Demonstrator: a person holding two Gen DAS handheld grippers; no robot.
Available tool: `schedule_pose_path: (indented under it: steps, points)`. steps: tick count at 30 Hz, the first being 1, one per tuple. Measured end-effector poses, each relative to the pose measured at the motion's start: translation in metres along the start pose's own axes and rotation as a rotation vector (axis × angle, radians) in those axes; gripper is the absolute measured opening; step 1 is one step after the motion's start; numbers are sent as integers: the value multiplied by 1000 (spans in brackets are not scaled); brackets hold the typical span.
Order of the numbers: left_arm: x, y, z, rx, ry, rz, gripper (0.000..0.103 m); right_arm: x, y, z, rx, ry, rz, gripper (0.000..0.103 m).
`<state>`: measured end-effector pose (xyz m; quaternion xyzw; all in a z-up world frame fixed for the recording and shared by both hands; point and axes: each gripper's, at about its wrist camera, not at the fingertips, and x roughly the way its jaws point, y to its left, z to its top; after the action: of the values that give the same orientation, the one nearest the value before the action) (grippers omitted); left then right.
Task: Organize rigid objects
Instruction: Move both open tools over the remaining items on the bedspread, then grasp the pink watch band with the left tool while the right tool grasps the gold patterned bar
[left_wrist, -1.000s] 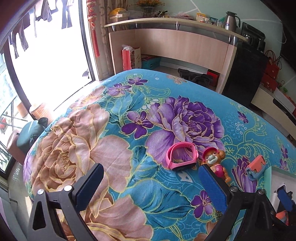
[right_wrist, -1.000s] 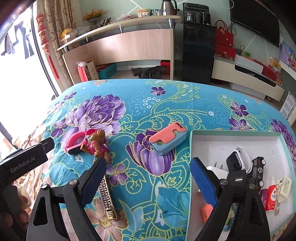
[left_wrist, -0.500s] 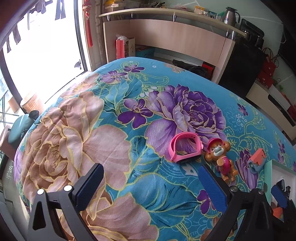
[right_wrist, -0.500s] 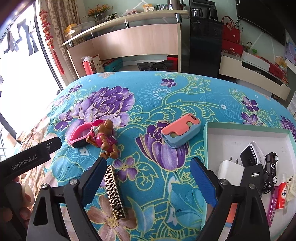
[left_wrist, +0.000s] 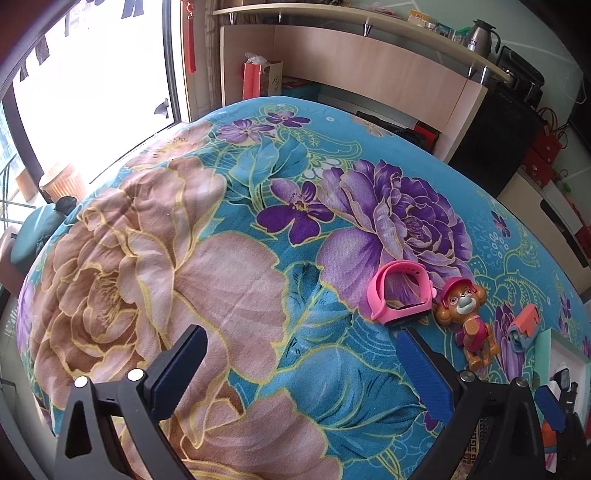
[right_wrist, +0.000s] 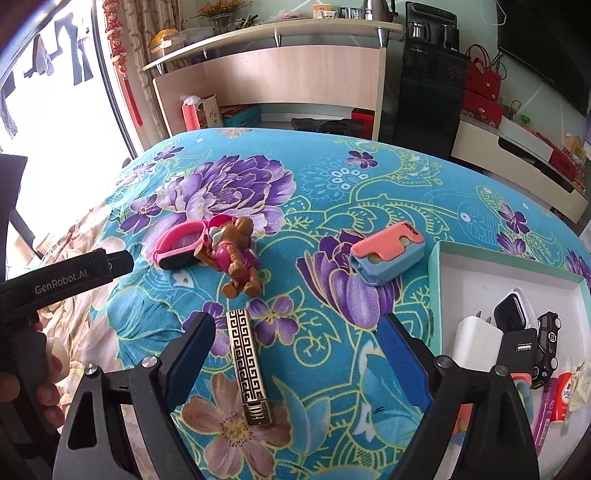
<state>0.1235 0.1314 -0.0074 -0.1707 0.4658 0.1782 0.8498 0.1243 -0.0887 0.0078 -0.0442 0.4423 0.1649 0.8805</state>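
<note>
Right claw (right_wrist: 295, 343) wide open, nothing between jaws, hanging over floral blanket (right_wrist: 332, 192) on the bed, near end of gold key-pattern bar (right_wrist: 248, 363) just inside left pad. Left claw (left_wrist: 301, 354) also open and empty, aimed at bare blanket, pink watch band (left_wrist: 400, 293) and brown toy pup (left_wrist: 467, 319) just beyond right finger. From right wrist view: band and pup touching, far left; pink-and-blue case (right_wrist: 387, 258) alone, far right of centre, close to tray. White tray (right_wrist: 498, 266) with green rim at right, already holding charger, small black car, tubes and other bits. Step judged: approach for next pick, partway through task, four loose pieces left on blanket. Likely target for right claw: gold bar, closest and lying lengthwise away from camera. Next move needs shift left to centre bar between pads, drop to blanket, close across narrow width, then carry right into tray. Risk: pads snagging soft blanket; thin slick bar slipping.
</note>
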Motion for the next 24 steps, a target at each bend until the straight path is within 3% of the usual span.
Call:
schedule_pose_path:
  steps: [6, 8, 11, 24]
  points:
    - [5, 3, 1, -16, 13, -7, 103, 12, 10, -7, -33, 47, 7, 83]
    - [8, 3, 0, -16, 22, -10, 103, 17, 12, -10, -44, 67, 13, 72]
    - [10, 2, -1, -16, 30, -15, 103, 26, 17, -14, -67, 102, 11, 66]
    - [23, -19, 0, 37, 54, -35, 103, 29, 3, -16, -58, 114, -59, 64]
